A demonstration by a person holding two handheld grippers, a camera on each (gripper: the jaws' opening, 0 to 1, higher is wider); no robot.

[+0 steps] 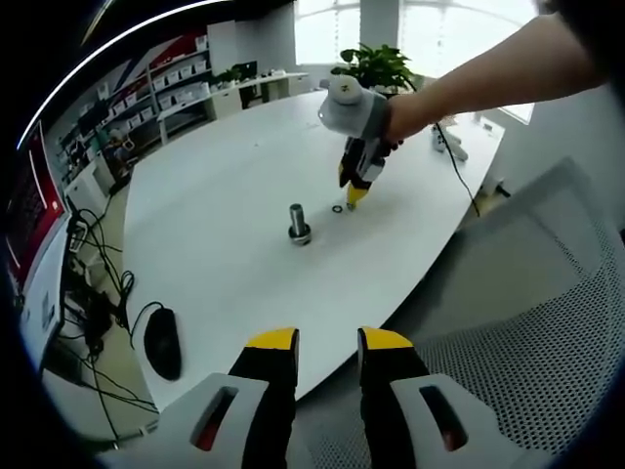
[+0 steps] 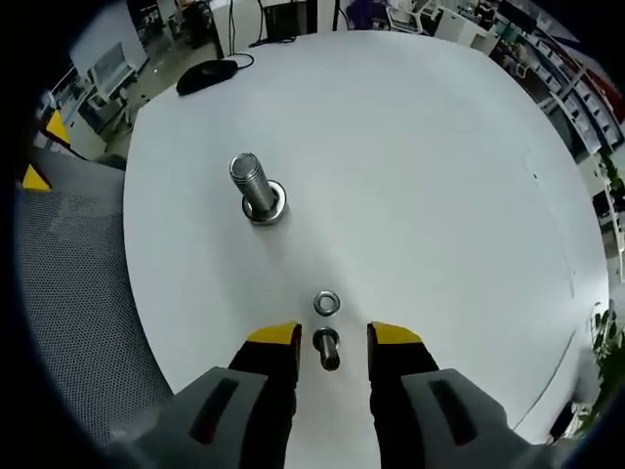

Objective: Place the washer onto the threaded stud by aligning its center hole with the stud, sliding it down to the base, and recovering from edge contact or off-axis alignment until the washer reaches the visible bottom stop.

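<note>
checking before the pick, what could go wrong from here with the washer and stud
1. The washer lies flat on the table, so the open right gripper may slip off its thin edge.
2. A small bolt-like piece sits between the jaws and could get grabbed instead.
3. The threaded stud stands apart; an off-axis approach could catch the threads.

White table, mesh chair (bright windows behind).

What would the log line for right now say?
right gripper: open over washer | stud: upright, bare | left gripper: open, idle
</note>
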